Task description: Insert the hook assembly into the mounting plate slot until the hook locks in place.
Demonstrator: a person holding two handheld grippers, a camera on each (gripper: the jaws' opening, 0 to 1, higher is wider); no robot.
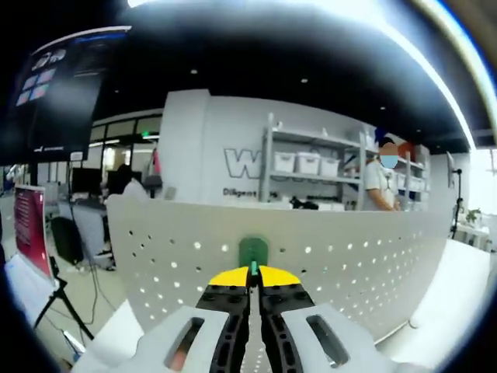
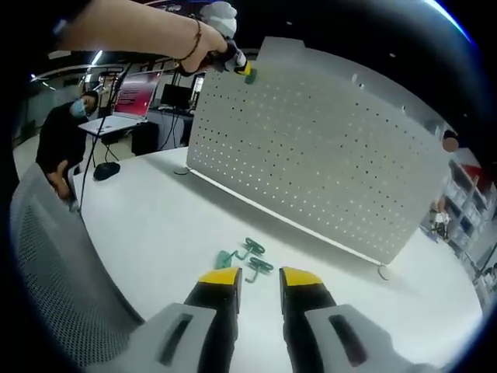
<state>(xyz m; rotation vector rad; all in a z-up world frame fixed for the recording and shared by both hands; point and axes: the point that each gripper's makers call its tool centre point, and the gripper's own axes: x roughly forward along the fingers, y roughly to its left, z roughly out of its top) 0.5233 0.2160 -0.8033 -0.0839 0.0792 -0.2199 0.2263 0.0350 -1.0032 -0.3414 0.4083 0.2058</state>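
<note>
In the left gripper view, your left gripper has its jaws pressed together on a green hook, holding it flat against the upper edge of the white perforated mounting plate, probably so its tab lines up with a slot. In the right gripper view, that same gripper sits at the plate's far top left corner. Your right gripper waits with jaws apart over the table, just short of the spare green hooks lying near the plate's foot.
</note>
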